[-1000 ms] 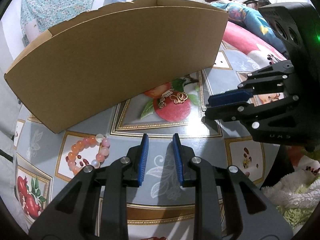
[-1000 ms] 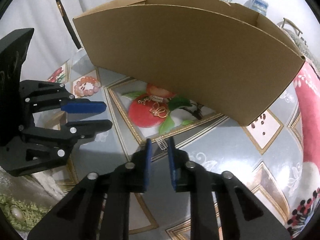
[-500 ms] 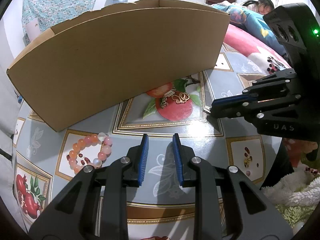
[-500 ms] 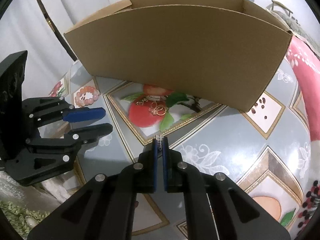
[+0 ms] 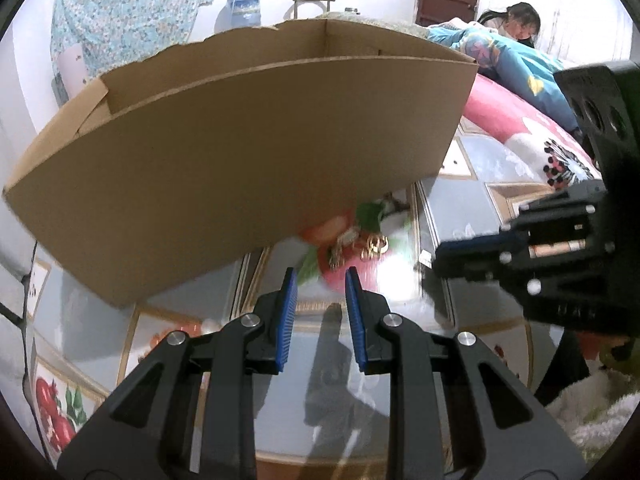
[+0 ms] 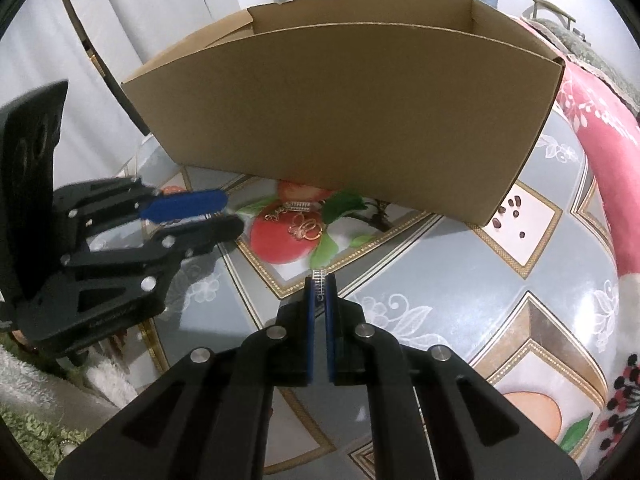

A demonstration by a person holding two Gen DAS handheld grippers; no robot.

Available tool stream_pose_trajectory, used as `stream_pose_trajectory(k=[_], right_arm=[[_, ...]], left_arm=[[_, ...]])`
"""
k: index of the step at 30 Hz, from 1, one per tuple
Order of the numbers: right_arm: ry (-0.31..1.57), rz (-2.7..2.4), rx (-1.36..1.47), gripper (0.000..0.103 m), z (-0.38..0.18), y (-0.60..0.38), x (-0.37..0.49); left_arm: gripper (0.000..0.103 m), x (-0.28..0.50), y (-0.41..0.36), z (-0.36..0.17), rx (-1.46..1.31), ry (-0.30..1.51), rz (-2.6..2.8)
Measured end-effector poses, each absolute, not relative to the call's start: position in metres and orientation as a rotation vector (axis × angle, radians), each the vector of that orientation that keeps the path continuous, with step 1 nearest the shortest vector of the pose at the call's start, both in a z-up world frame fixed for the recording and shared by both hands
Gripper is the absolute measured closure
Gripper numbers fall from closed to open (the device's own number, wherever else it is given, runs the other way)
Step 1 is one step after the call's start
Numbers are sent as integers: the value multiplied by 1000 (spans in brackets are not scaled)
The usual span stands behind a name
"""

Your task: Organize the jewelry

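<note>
Right tongs (image 6: 319, 284) clamped on a small silver ladder-like clip (image 6: 319, 276), long axis running forward along the fingers, tip poking out toward the box (image 6: 340, 120). Held just above the table (image 6: 460, 288). Left tongs (image 5: 320, 280) parted, gripping nothing. Gold jewelry (image 6: 305, 224) heaped on the apple print, ahead of both tongs, just before the box wall.

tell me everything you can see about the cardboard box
The cardboard box is plain brown corrugated card, open at the top with no lid or flaps up; its far rim looks torn and ragged. It stands upright on the patterned tablecloth, long side facing both cameras. What it holds is hidden by the near wall. Gold jewelry lies on the cloth just in front of it, apart from it. Neither gripper touches it.
</note>
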State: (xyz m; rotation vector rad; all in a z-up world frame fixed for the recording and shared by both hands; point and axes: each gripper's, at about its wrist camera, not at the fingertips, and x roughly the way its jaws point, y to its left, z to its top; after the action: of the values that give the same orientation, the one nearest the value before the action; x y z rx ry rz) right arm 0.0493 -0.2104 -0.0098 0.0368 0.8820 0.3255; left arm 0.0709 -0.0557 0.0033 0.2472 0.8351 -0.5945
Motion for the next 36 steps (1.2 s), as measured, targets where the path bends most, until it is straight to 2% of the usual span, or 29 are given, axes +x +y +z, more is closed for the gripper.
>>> stream_pose_trajectory(k=[11, 16, 21, 25, 36], right_arm=[[883, 325, 53, 98, -13, -215, 47], [879, 331, 58, 98, -14, -217, 49], [875, 335, 59, 98, -14, -220, 48], [871, 337, 60, 98, -16, -221, 46], [870, 337, 55, 98, -18, -222, 43]], left_arm=[[81, 83, -72, -1, 267, 846, -606], [90, 84, -78, -8, 303, 870, -598], [94, 85, -81, -8, 315, 871, -597], [103, 83, -84, -8, 331, 865, -603], [103, 67, -59, -6, 312, 908, -597]])
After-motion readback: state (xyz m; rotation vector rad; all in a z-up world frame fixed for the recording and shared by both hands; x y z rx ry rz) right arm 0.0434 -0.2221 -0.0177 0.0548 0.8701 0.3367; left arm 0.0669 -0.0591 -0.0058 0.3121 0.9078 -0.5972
